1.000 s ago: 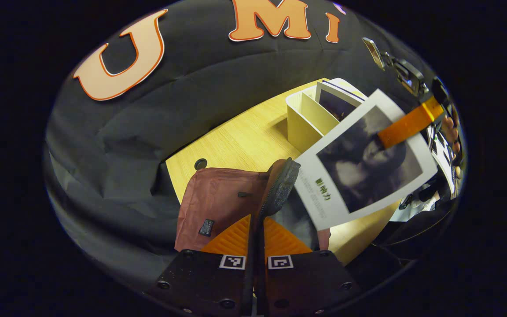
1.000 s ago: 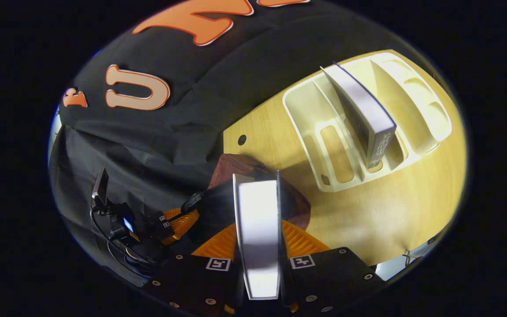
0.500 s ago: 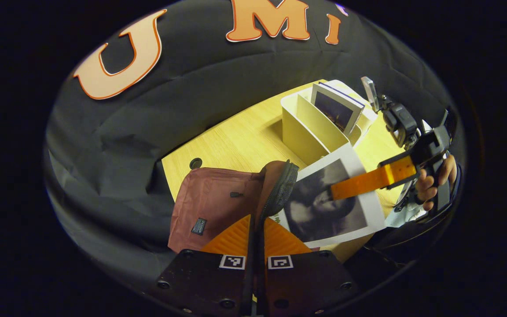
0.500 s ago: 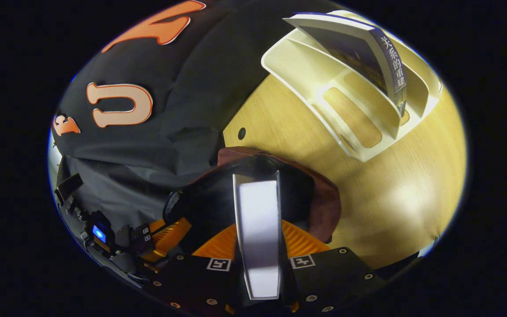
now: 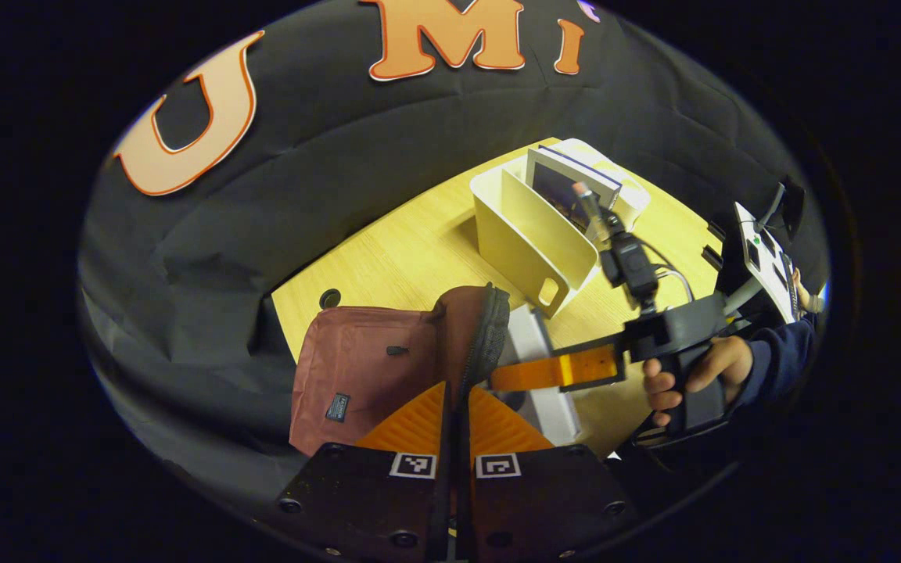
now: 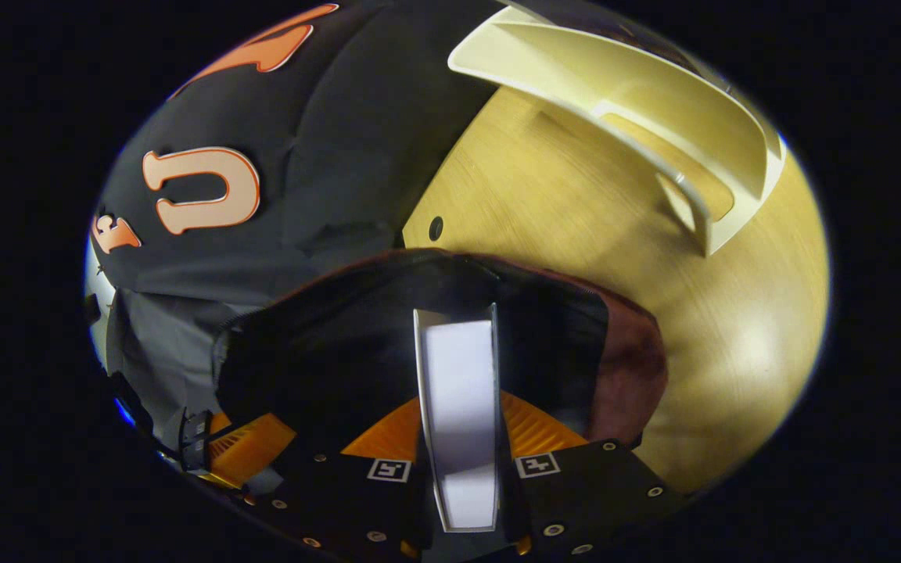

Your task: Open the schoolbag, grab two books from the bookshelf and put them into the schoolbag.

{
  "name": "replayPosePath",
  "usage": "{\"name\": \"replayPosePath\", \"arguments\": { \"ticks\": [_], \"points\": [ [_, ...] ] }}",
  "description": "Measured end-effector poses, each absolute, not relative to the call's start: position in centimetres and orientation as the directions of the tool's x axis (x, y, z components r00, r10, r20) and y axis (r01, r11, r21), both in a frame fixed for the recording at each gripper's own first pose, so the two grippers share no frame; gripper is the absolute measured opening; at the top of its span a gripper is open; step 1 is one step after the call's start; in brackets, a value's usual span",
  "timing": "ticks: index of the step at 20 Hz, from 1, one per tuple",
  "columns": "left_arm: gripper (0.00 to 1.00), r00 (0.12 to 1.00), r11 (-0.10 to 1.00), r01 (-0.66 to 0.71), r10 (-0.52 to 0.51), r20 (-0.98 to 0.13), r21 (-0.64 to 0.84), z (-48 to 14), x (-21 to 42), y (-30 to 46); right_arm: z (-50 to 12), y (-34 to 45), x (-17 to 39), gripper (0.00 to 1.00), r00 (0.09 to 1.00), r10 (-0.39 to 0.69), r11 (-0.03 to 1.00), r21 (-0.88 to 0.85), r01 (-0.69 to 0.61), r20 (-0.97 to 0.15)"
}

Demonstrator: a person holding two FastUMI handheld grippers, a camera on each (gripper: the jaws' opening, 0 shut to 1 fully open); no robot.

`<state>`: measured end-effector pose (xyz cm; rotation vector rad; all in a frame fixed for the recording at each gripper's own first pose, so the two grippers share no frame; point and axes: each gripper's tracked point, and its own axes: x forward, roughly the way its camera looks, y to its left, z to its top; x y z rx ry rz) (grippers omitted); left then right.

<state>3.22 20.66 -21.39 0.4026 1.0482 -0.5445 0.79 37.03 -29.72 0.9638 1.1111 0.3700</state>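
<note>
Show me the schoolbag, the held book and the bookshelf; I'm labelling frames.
schoolbag (image 5: 357,367), left gripper view, front panel.
book (image 6: 458,391), right gripper view, page edge.
bookshelf (image 5: 533,234), left gripper view, side wall.

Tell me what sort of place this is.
Likely a staged recording booth, not a real study: black cloth wall behind a small wooden desk, with just a cream bookshelf and a maroon schoolbag, worked by handheld grippers.

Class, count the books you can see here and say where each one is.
2: one book clamped in the right gripper, entering the schoolbag; another book standing in the bookshelf. Others may be hidden.
</note>
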Motion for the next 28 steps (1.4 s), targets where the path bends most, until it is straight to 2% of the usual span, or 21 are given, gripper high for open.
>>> {"name": "replayPosePath", "arguments": {
  "ticks": [2,5,6,7,11,13,14,15,18,28],
  "points": [
    [0.04,0.38,0.79,0.611,-0.239,-0.893,0.048,-21.4,2.8,20.3,-30.4,37.8,0.6,0.34,0.435,0.684,0.571,0.801,0.181,-0.586],
    [0.04,0.375,0.788,0.614,-0.248,-0.893,0.039,-21.4,2.6,20.0,-31.8,39.3,1.7,0.34,0.44,0.694,0.53,0.818,0.224,-0.57],
    [0.04,0.376,0.788,0.615,-0.252,-0.892,0.037,-21.3,2.6,19.8,-32.1,39.9,2.1,0.46,0.441,0.699,0.517,0.824,0.231,-0.563],
    [0.04,0.375,0.786,0.617,-0.253,-0.892,0.037,-21.3,2.6,19.7,-32.1,40.3,2.4,0.35,0.446,0.702,0.507,0.829,0.236,-0.556],
    [0.05,0.381,0.788,0.614,-0.253,-0.889,0.039,-21.3,2.8,19.6,-33.3,40.9,3.7,0.36,0.478,0.668,0.522,0.817,0.246,-0.571],
    [0.05,0.379,0.796,0.604,-0.248,-0.891,0.035,-21.6,2.9,19.9,-34.3,40.5,2.9,0.41,0.441,0.648,0.58,0.778,0.242,-0.621],
    [0.05,0.38,0.798,0.602,-0.25,-0.89,0.033,-21.7,2.9,19.9,-34.2,39.6,2.2,0.66,0.428,0.635,0.613,0.757,0.228,-0.643],
    [0.05,0.381,0.802,0.597,-0.247,-0.891,0.033,-21.7,3.0,20.0,-34.9,39.3,2.0,0.41,0.418,0.616,0.647,0.731,0.216,-0.668],
    [0.05,0.383,0.808,0.589,-0.252,-0.889,0.025,-21.9,3.2,19.8,-34.9,37.1,0.9,0.95,0.404,0.571,0.72,0.672,0.173,-0.715],
    [0.04,0.373,0.819,0.574,-0.272,-0.887,-0.01,-23.2,3.3,18.6,-32.0,26.7,0.5,0.97,0.463,0.407,0.874,0.484,0.054,-0.788]
  ]
}}
